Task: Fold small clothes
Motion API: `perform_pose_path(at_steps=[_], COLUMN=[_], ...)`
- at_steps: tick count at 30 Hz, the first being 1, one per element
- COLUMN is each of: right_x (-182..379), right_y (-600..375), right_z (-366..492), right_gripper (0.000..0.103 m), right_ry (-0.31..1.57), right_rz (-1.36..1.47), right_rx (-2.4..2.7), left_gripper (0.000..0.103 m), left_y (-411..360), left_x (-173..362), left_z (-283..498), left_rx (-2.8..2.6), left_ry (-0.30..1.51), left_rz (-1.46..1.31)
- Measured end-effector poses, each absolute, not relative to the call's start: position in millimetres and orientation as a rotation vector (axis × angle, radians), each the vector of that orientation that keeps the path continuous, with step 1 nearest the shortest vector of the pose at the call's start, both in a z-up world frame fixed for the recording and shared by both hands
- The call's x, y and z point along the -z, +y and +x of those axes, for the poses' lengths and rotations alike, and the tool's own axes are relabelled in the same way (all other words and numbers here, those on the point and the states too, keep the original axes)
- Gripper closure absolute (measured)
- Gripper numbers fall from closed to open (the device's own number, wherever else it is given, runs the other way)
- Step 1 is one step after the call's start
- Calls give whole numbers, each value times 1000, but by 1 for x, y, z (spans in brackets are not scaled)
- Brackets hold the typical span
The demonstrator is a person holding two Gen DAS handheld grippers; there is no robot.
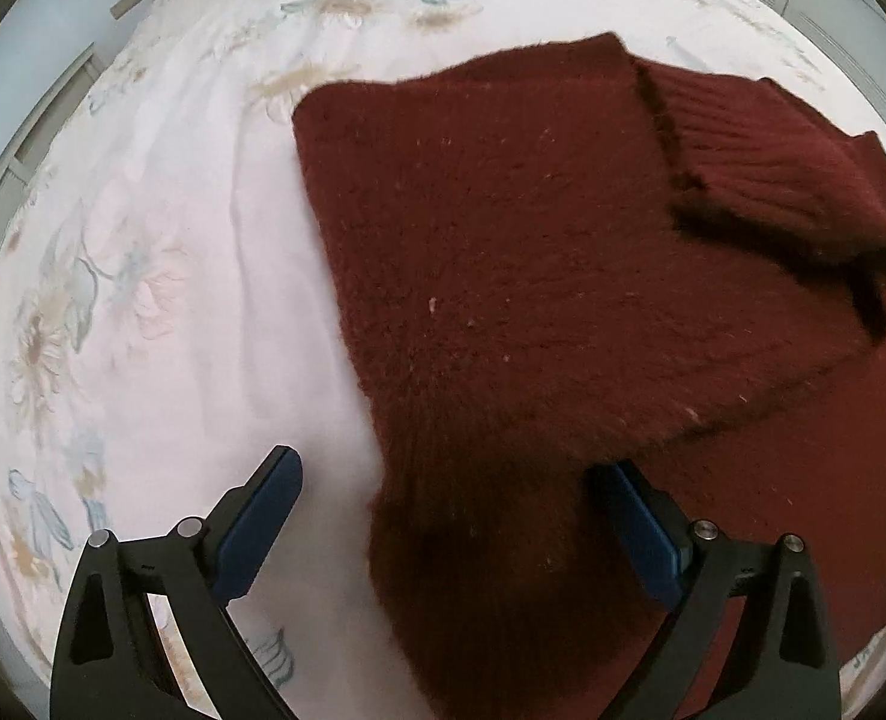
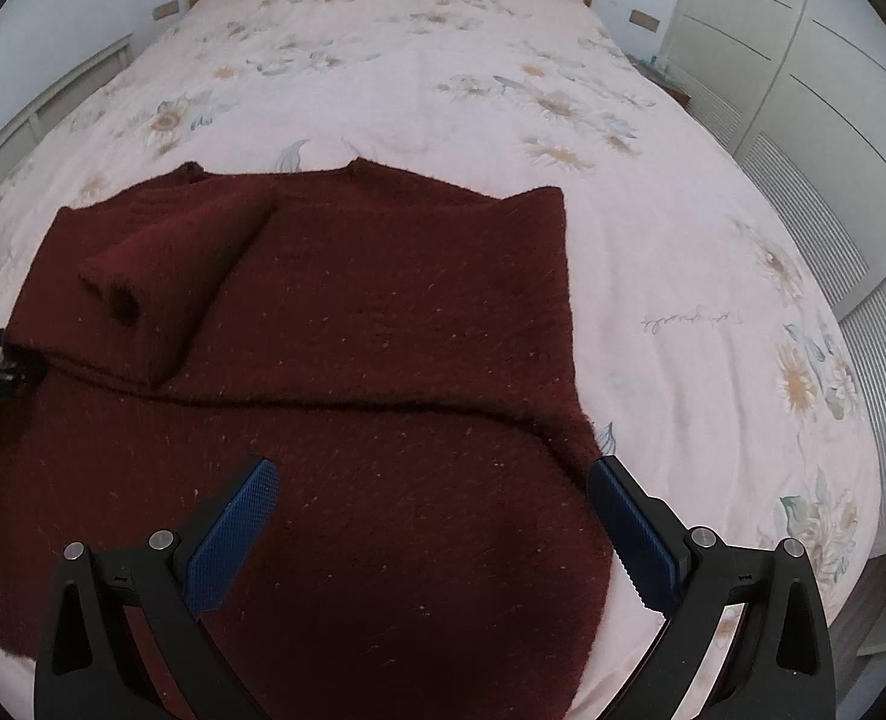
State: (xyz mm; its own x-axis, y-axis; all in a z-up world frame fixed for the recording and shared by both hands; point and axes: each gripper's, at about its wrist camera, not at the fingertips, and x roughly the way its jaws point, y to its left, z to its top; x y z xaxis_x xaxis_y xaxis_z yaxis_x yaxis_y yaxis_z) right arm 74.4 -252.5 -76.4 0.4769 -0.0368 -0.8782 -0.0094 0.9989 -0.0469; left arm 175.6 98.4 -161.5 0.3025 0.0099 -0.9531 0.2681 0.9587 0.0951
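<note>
Dark red knit sweater [image 2: 335, 360] lies flat on the bed's floral sheet [image 2: 653, 276], near the foot edge, w/ one sleeve [image 2: 143, 300] folded across its body. Fabric looks thick, fuzzy, soft: prob floppy, non-slippery, moderate weight; best pinched at hem corners or side edge, both layers. Left gripper [image 1: 443, 516] spread wide over the sweater's side edge, pads not pressing anything. Right gripper [image 2: 437, 522] also spread, straddling the lower body near the other side edge. No containers in view.

Dark red sweater [image 2: 353, 330]; pale pink floral bedspread [image 2: 443, 90]; blue fingers [image 2: 233, 534]
</note>
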Motion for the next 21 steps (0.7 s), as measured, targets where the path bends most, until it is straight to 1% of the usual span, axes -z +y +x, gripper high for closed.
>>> perform_pose_path(at_steps=[2,4,5,6,7,8,9,11,12,13,18,19,21], right_x=[78,79,79,79,78,78,77,74,72,70,54,51,45], right_y=[-248,-243,-238,-235,-229,-224,-219,-205,-199,-192,-153,-146,-126], right_z=[77,80,83,84,87,89,91,97,99,102,117,121,129], right_gripper=[0,0,0,0,0,0,0,0,0,0,0,0,0], right_ry=[1080,1084,1084,1084,1082,1079,1076,1068,1064,1058,1014,1005,979], right_rz=[-56,-65,-70,-75,-83,-92,-99,-118,-125,-135,-195,-208,-243], right_rx=[12,4,-4,-11,-21,-31,-39,-65,-76,-90,-163,-173,-211], left_gripper=[9,22,23,29,39,44,57,75,79,83,89,90,90], left_y=[97,97,98,98,97,96,94,93,93,95,103,114,118], left_x=[165,169,170,171,170,170,168,164,163,162,157,149,148], left_z=[177,180,180,180,179,178,177,175,175,174,167,184,184], left_rx=[180,211,219,230,243,260,276,289,294,300,319,314,320], left_ry=[1256,1278,1283,1281,1278,1275,1270,1265,1266,1264,1246,1243,1241], left_rz=[243,185,163,155,156,153,154,143,134,125,93,96,87])
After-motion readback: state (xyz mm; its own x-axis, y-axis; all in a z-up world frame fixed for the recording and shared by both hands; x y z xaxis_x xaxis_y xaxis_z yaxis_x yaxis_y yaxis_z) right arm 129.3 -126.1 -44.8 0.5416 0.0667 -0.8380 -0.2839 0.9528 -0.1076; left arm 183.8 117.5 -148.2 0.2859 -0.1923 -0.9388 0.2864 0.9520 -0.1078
